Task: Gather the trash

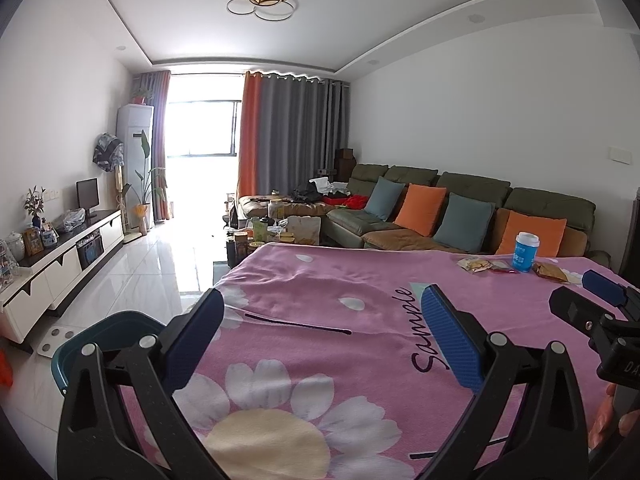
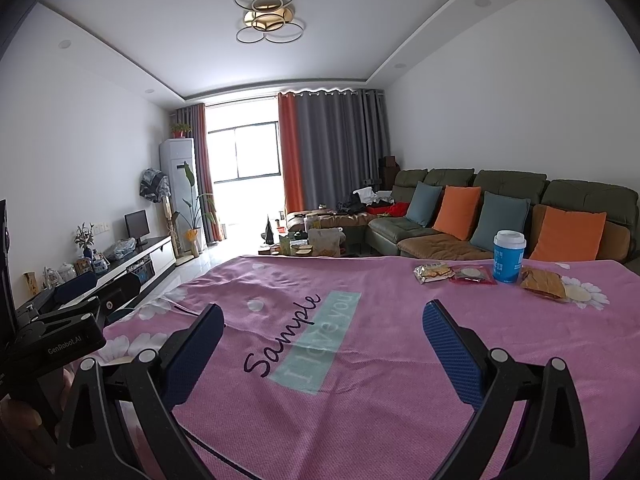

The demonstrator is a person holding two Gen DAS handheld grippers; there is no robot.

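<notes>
Gaping wide and empty, left gripper (image 1: 322, 320) and right gripper (image 2: 323, 334) are hovering over the pink cloth (image 2: 360, 360); wrappers (image 2: 432, 273) by the blue cup (image 2: 508, 256) are looking too small to identify; a teal bin (image 1: 108, 332) is showing half-hidden behind a finger.

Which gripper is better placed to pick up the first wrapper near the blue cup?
Right, probably. The right gripper is open and empty, and the wrappers beside the blue cup lie ahead on its right. The left gripper, also open, sits farther left.

We are seeing our left claw (image 1: 320, 336) and right claw (image 2: 322, 344) built alike: black plastic frames with silver rivets, each carrying two fingers faced with blue textured pads (image 1: 450, 336). White "GenRobot.AI" lettering is showing on the left claw's black body.
</notes>
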